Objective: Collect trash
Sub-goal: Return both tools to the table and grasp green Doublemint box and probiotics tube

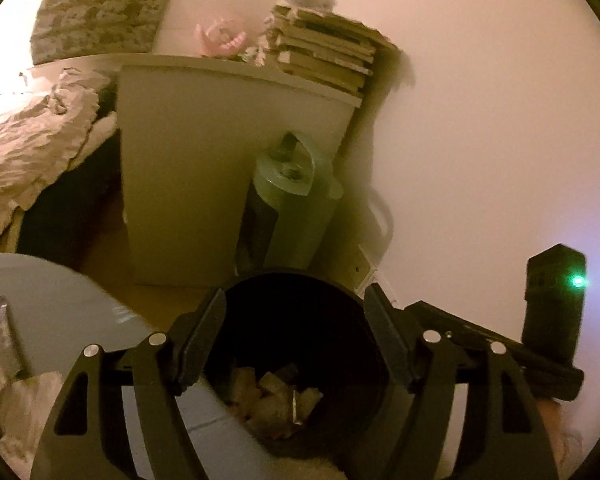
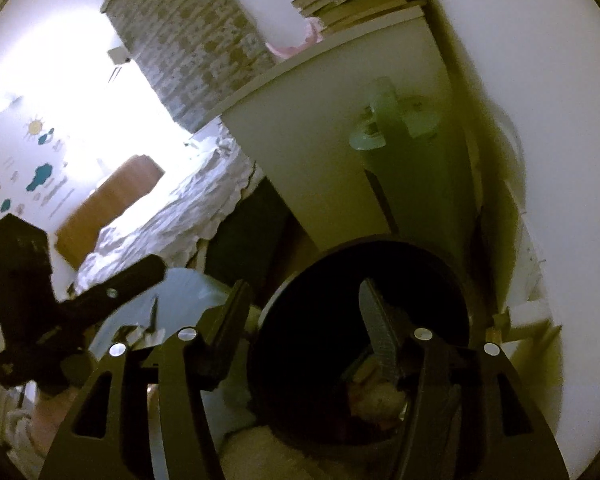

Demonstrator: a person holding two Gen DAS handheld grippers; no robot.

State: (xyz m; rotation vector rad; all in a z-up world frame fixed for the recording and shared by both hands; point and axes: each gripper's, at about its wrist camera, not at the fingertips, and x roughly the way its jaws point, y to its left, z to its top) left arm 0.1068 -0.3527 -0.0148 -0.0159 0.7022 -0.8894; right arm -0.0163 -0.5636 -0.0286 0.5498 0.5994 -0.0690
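A black round bin [image 1: 300, 312] stands on the floor right below me, with crumpled paper trash [image 1: 276, 396] lying at its bottom. My left gripper [image 1: 296, 292] hangs over the bin's mouth, open, its fingers spread to either side with nothing between them. The right gripper's black body [image 1: 552, 312], with a green light, shows at the right. In the right wrist view the bin [image 2: 420, 260] and the trash [image 2: 376, 400] sit under my right gripper [image 2: 304, 284], which is open and empty. One of its fingers is over the mouth, the other left of the rim. The left gripper's body [image 2: 20, 280] is at the left.
A white cabinet [image 1: 220, 160] stands just behind the bin, with a pale green upright object [image 1: 296, 208] leaning against it and a stack of books [image 1: 324, 52] on top. A bed with rumpled bedding [image 1: 28, 140] lies left. A pale blue round surface [image 1: 40, 308] is beside the bin.
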